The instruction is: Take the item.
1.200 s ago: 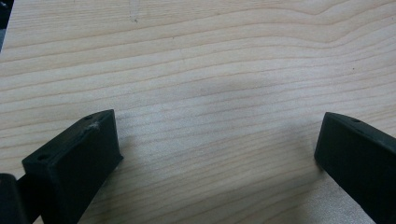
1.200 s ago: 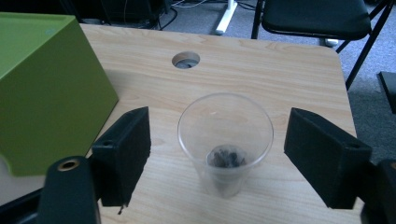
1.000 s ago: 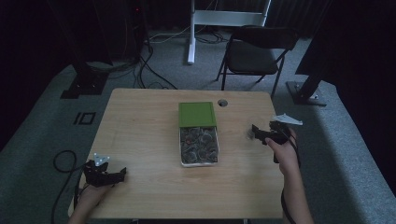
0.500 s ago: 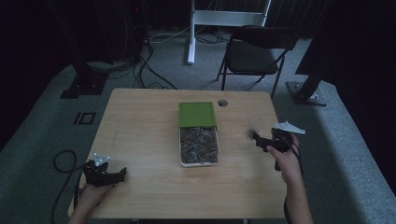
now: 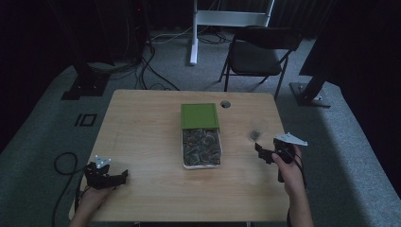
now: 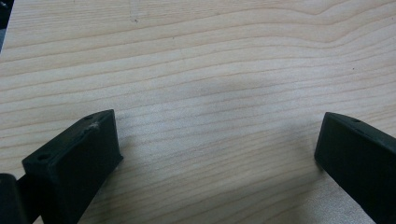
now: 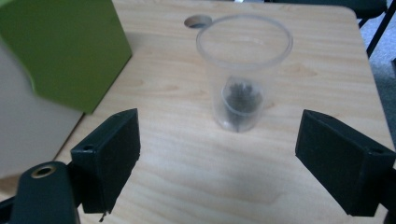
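A clear plastic cup point(image 7: 240, 70) with a small dark clump at its bottom stands upright on the wooden table point(image 5: 142, 123), right of centre point(image 5: 255, 135). My right gripper point(image 7: 219, 140) is open just short of the cup; its jaws have just been opening, and nothing is between them. In the high view the right gripper point(image 5: 260, 151) sits near the table's right edge. A white tray point(image 5: 183, 151) of dark pieces lies at the middle, with a green lid point(image 5: 199, 115) at its far end. My left gripper point(image 5: 124, 176) rests open at the front left, over bare wood point(image 6: 217, 135).
A round cable hole point(image 5: 225, 104) is in the table behind the lid. A folding chair point(image 5: 257, 52) and stand legs are on the carpet beyond the table. A cable loop point(image 5: 64, 163) lies on the floor at the left.
My right gripper has drawn back from the cup toward the table's front edge and sunk lower. The cup stays where it was. My left gripper has not moved.
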Demonstrator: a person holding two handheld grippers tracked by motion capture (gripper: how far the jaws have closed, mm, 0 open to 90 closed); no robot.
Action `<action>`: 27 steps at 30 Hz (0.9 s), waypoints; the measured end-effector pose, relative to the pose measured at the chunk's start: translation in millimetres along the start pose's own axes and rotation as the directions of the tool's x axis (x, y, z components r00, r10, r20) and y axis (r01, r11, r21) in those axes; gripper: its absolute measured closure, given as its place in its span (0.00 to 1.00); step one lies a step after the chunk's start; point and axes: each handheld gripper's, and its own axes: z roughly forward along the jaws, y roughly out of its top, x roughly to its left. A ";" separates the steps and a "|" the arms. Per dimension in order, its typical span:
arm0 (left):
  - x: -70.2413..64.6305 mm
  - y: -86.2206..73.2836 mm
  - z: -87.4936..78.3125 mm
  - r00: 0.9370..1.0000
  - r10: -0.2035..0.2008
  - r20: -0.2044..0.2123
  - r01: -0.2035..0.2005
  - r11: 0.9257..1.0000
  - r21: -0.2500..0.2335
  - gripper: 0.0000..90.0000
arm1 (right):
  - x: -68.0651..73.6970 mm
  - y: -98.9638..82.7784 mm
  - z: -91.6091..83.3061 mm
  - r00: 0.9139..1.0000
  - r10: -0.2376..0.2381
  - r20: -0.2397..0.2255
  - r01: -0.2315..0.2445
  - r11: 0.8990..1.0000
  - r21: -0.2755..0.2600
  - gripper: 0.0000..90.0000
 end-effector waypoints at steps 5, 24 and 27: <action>0.1 0.0 -0.1 1.000 0.001 0.000 -0.001 1.000 0.001 0.01 | -2.4 -12.9 0.2 1.000 -0.021 -0.009 0.021 1.000 0.016 0.16; 0.2 0.0 0.0 1.000 0.003 0.000 -0.003 1.000 0.001 0.00 | 3.0 -55.0 1.9 0.997 -0.057 -0.050 0.060 0.996 0.067 0.16; 0.2 0.0 0.0 1.000 0.003 0.000 -0.003 1.000 0.001 0.01 | 3.6 -58.5 1.0 0.997 -0.060 -0.051 0.064 0.995 0.074 0.16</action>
